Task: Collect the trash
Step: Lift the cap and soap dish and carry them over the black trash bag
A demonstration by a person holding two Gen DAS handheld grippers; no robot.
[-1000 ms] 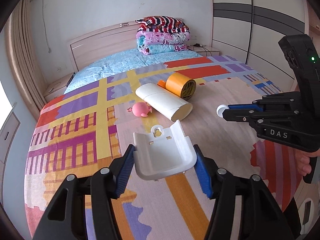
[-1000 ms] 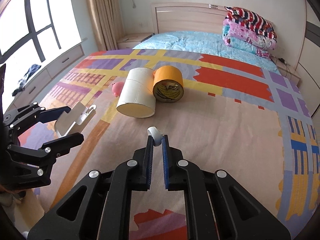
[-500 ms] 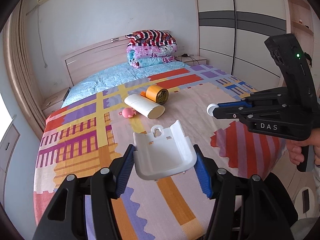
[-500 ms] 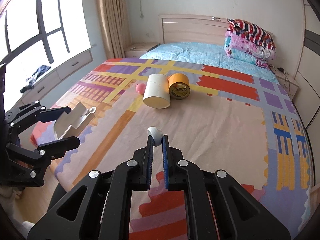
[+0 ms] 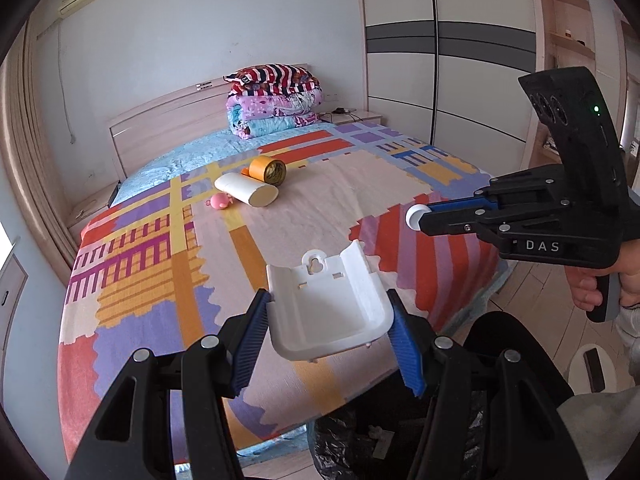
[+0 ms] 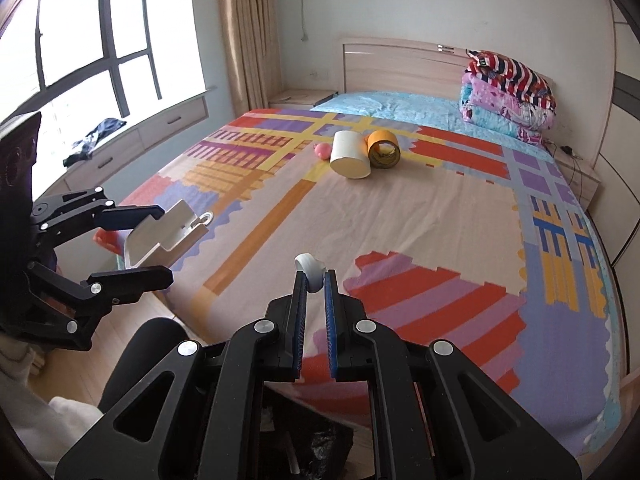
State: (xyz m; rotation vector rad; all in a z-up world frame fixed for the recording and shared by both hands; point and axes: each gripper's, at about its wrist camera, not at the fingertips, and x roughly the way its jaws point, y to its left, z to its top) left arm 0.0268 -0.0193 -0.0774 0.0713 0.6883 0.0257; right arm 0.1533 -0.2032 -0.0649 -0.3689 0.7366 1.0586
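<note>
Below you, the black-lined bin (image 5: 360, 436) waits at the bed's foot. Your left gripper (image 5: 332, 328) clamps the white plastic holder (image 5: 328, 312); your right gripper (image 6: 314, 284) pinches a small white cap (image 6: 310, 270). Bring each over the bin's mouth before you let go, one at a time. Farther up the bed (image 5: 304, 216) lie the cardboard tube (image 5: 246, 194), tape roll (image 5: 268, 170) and pink toy (image 5: 220, 201).

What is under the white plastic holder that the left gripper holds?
Under the white plastic holder in the left gripper is the bed edge and a black trash bag. The bag's contents are mostly hidden.
</note>
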